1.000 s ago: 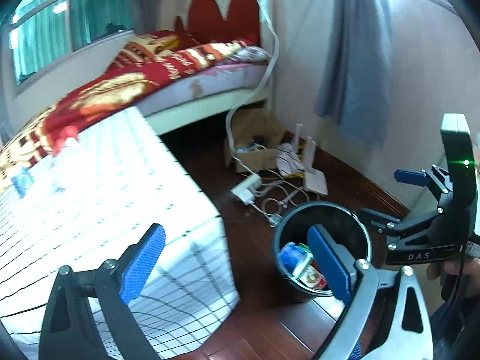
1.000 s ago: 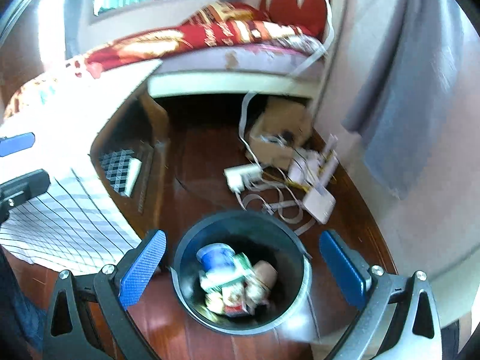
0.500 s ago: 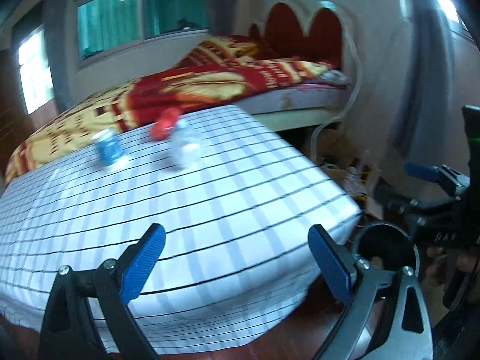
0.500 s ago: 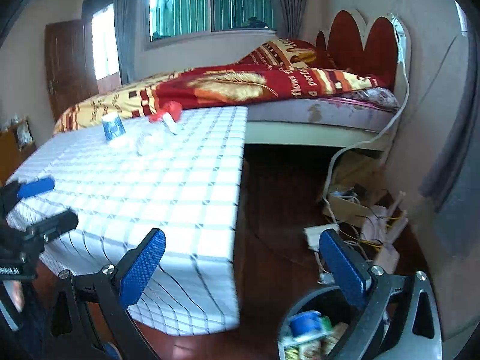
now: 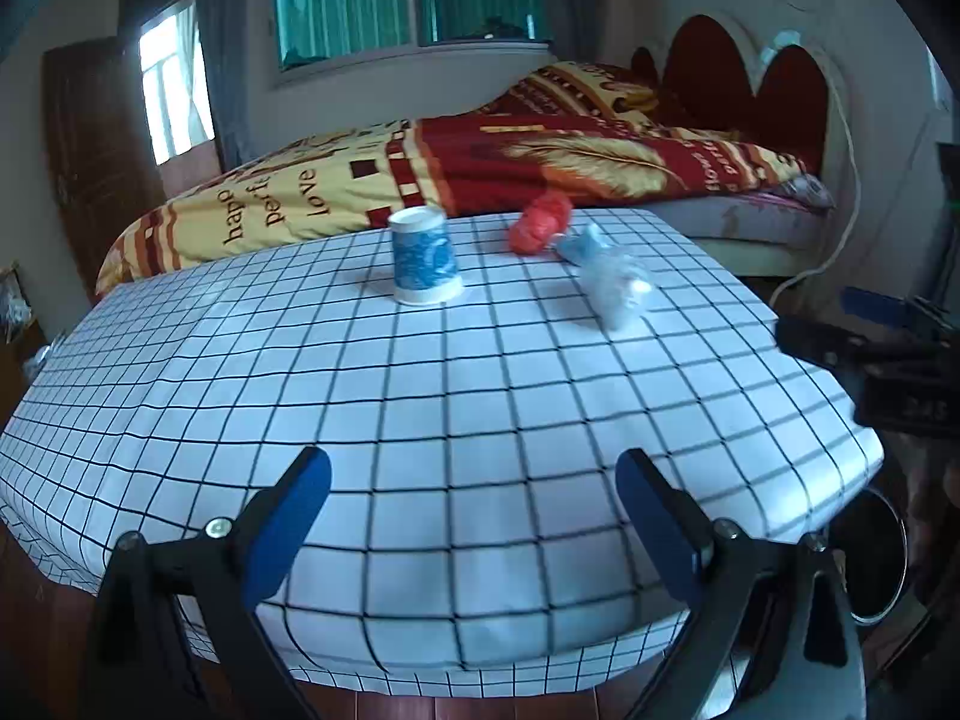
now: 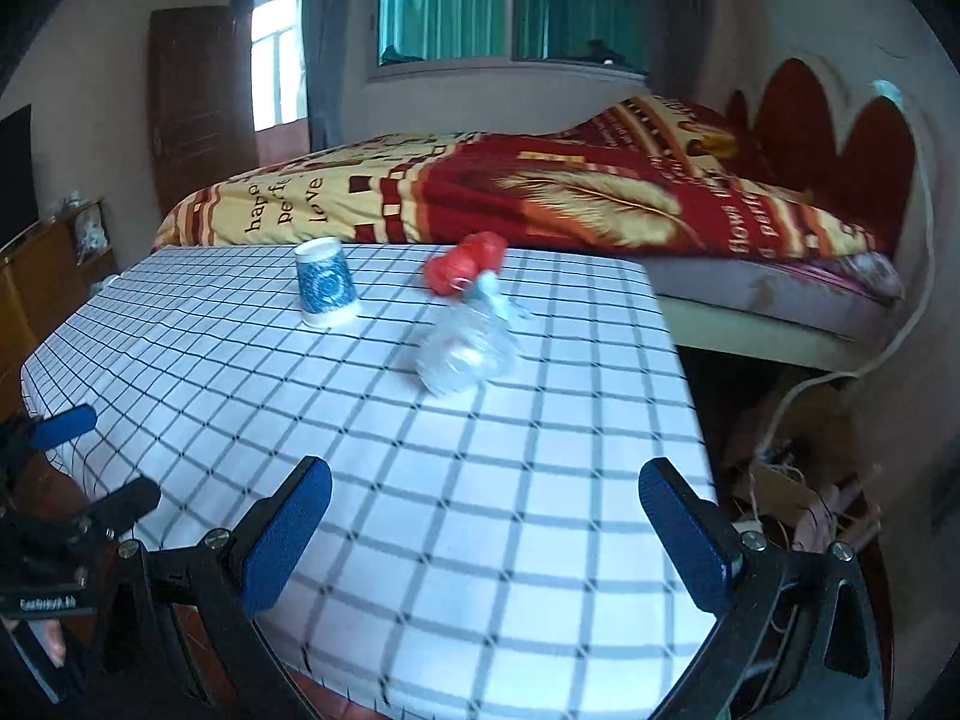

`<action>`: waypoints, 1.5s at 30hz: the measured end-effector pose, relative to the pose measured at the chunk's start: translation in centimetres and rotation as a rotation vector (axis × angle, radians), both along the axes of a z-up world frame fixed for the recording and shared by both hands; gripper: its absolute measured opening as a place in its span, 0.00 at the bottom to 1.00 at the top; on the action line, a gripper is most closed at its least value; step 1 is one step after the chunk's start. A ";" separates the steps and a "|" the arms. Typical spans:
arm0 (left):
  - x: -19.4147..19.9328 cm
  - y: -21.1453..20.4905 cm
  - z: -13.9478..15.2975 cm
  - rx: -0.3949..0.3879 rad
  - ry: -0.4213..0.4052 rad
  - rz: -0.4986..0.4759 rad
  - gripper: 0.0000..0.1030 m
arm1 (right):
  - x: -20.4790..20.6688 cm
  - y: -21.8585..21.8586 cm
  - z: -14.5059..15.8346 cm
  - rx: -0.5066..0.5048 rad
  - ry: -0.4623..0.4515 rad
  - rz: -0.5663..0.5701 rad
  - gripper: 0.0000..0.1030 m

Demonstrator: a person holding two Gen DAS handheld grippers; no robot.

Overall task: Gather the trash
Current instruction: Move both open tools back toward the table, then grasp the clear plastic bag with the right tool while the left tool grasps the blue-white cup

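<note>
Left wrist view: the left gripper [image 5: 474,516] is hovering low at the near edge of the table [image 5: 456,420], its blue-padded fingers [image 5: 288,531] standing wide apart and holding nothing. The right gripper [image 6: 477,531] is sitting level at the same table's near right corner, its fingers equally wide apart and empty; in the left view it is showing as a dark, blurred frame off the right edge, above the rim of a dark bin [image 5: 879,564] on the wooden floor. A white cloth with a black grid is covering the table. A bed [image 5: 540,168] with a red and yellow patterned cover and a red scalloped headboard is lying just behind it, under a green-curtained window [image 6: 510,0], and a brown door [image 6: 192,102] is standing at the left. Three pieces of trash are resting on the far part of the cloth, well apart from both grippers: a blue patterned paper cup [image 5: 425,264], standing upside down; a crumpled red wrapper [image 5: 537,229] to its right; and a clear crushed plastic bottle [image 6: 465,348], lying on its side just in front of the wrapper.
</note>
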State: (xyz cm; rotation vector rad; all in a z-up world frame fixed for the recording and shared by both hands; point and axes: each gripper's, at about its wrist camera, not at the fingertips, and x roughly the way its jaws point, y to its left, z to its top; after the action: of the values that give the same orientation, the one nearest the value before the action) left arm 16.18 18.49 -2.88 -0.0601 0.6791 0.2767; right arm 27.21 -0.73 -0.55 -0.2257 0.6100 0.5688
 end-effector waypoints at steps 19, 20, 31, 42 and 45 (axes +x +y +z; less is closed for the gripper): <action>9.1 4.5 -2.6 -0.035 0.047 -0.007 0.94 | 14.3 8.6 -5.8 -0.059 0.235 -0.011 0.77; 9.6 4.6 -2.7 -0.036 0.050 -0.008 0.94 | 14.6 8.7 -6.1 -0.054 0.245 -0.006 0.72; 14.8 7.1 -2.6 -0.042 0.041 0.009 0.90 | 16.5 5.7 -3.6 -0.050 0.158 -0.055 0.37; 20.7 10.2 -3.1 -0.090 0.040 0.046 0.79 | 22.2 5.1 -4.8 -0.044 0.194 -0.119 0.37; 21.9 10.5 -3.7 -0.084 0.062 0.041 0.76 | 22.7 5.1 -5.1 -0.049 0.201 -0.125 0.37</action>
State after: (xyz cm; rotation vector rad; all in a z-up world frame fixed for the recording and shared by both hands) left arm 38.13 29.03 -6.59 -0.1468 0.7517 0.2903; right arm 49.91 4.34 -5.70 -0.1763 0.8273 0.4591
